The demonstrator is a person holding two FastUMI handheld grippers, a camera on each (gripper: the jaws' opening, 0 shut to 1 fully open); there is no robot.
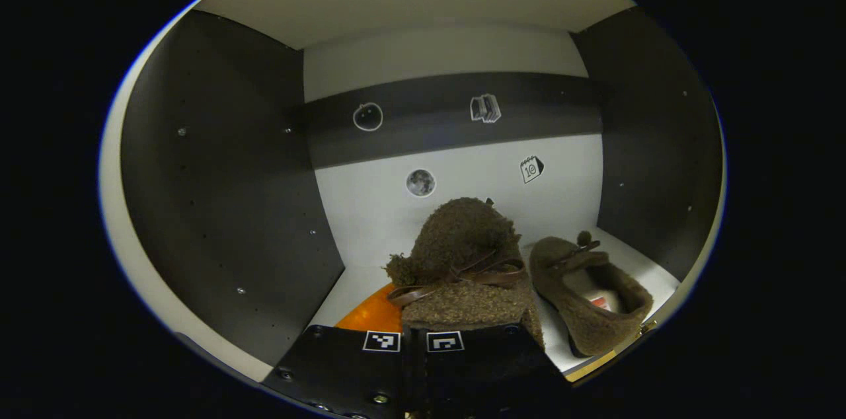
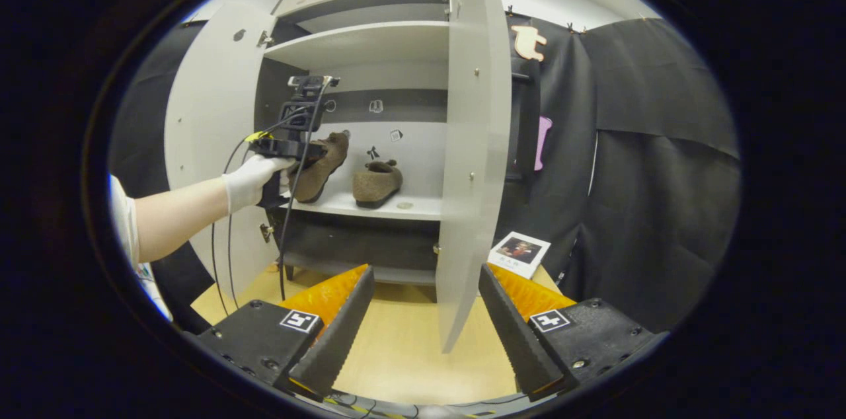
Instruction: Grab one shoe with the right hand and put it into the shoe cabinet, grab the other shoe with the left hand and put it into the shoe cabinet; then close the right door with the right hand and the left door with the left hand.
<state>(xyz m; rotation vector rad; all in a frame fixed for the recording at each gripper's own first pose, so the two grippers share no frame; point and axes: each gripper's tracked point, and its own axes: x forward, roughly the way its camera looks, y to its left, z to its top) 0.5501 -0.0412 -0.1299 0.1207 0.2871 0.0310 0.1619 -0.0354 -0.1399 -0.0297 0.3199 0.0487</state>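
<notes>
Cabinet shelf (image 2: 370, 207) holding first shoe (image 2: 377, 184); left gripper (image 1: 413, 346) clenching second shoe (image 1: 466, 267), hovering over shelf; right gripper (image 2: 423, 313) released, waiting; both doors (image 2: 472, 141) standing open

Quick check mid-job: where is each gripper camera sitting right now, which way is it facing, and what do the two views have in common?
Left gripper view: rides the left gripper, inside the shoe cabinet, facing its back wall; the gripper is shut on the held shoe, and the placed shoe lies on the shelf.
Right gripper view: rides the open right gripper, outside, facing the right door edge-on; a gloved hand holds the left gripper at the shelf.
Shared: both shoes, the shelf, the back-wall stickers.
</notes>
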